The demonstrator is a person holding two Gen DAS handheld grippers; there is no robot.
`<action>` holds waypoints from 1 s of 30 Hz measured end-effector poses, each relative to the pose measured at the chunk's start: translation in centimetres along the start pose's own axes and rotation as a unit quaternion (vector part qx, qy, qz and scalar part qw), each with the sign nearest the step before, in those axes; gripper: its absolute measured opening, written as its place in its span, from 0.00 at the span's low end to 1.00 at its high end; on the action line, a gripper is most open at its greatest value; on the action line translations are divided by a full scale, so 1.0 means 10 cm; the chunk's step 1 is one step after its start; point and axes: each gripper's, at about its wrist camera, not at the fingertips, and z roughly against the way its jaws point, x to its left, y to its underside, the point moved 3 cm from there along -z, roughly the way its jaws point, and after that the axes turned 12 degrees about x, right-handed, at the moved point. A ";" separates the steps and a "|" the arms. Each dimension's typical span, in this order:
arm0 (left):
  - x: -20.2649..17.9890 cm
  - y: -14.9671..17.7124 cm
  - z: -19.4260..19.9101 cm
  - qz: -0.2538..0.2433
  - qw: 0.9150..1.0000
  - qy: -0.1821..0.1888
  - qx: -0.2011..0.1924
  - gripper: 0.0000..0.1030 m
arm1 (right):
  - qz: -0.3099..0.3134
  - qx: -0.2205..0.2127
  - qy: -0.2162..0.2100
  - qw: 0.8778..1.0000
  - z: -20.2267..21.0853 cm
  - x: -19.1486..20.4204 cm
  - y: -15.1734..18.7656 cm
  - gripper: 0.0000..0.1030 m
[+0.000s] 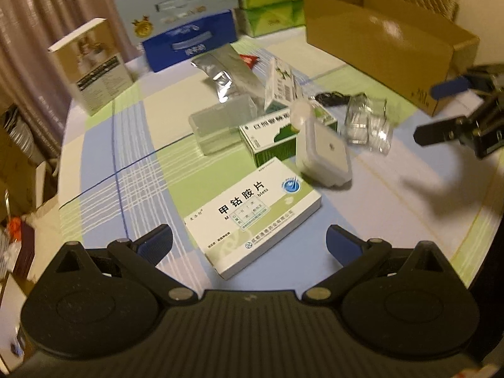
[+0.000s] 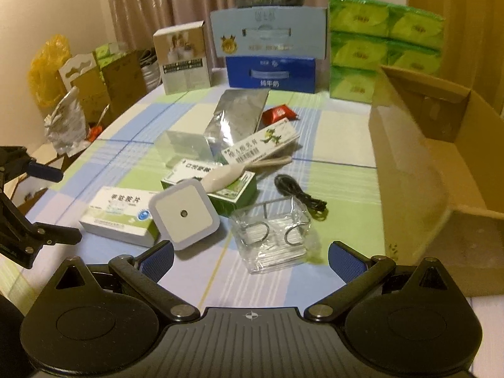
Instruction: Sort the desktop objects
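Your left gripper (image 1: 249, 245) is spread empty; the white medicine box (image 1: 252, 215) lies on the desk at 12 o'clock, long axis toward 2. Right gripper (image 2: 250, 260), also agape, faces the clear container (image 2: 272, 236).

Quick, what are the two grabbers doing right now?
Left gripper: open, holding nothing.
Right gripper: open, holding nothing.

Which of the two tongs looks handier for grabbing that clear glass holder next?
The right tongs, probably. They are open, with the clear glass holder just ahead between the fingers. The left tongs face the white medicine box instead.
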 end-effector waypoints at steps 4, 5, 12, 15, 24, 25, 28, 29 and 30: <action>0.06 0.00 -0.19 -0.041 0.999 0.003 -0.004 0.99 | 0.004 0.008 -0.005 1.000 -0.15 -0.07 0.00 0.98; 0.07 -0.01 -0.22 -0.052 0.999 0.002 -0.003 0.99 | 0.005 0.012 -0.007 1.000 -0.19 -0.08 -0.01 0.98; 0.13 -0.21 -0.46 -0.152 0.988 0.016 0.014 0.99 | 0.044 0.017 0.009 0.999 -0.36 -0.08 -0.10 0.98; 0.14 -0.31 -0.52 -0.180 0.983 0.032 0.018 0.99 | 0.061 0.020 0.014 0.998 -0.43 -0.07 -0.15 0.98; 0.11 -0.45 -0.72 -0.222 0.971 0.070 0.047 0.95 | 0.098 0.062 0.021 0.993 -0.73 -0.13 -0.31 0.98; 0.09 -0.45 -0.74 -0.228 0.970 0.070 0.051 0.93 | 0.099 0.066 0.017 0.993 -0.76 -0.15 -0.33 0.98; 0.07 -0.45 -0.79 -0.232 0.968 0.075 0.055 0.90 | 0.110 0.073 0.011 0.991 -0.83 -0.19 -0.39 0.98; 0.07 -0.45 -0.80 -0.232 0.968 0.076 0.056 0.90 | 0.112 0.076 0.009 0.991 -0.86 -0.21 -0.40 0.98; 0.06 -0.45 -0.81 -0.233 0.968 0.077 0.057 0.90 | 0.112 0.079 0.006 0.991 -0.88 -0.22 -0.42 0.98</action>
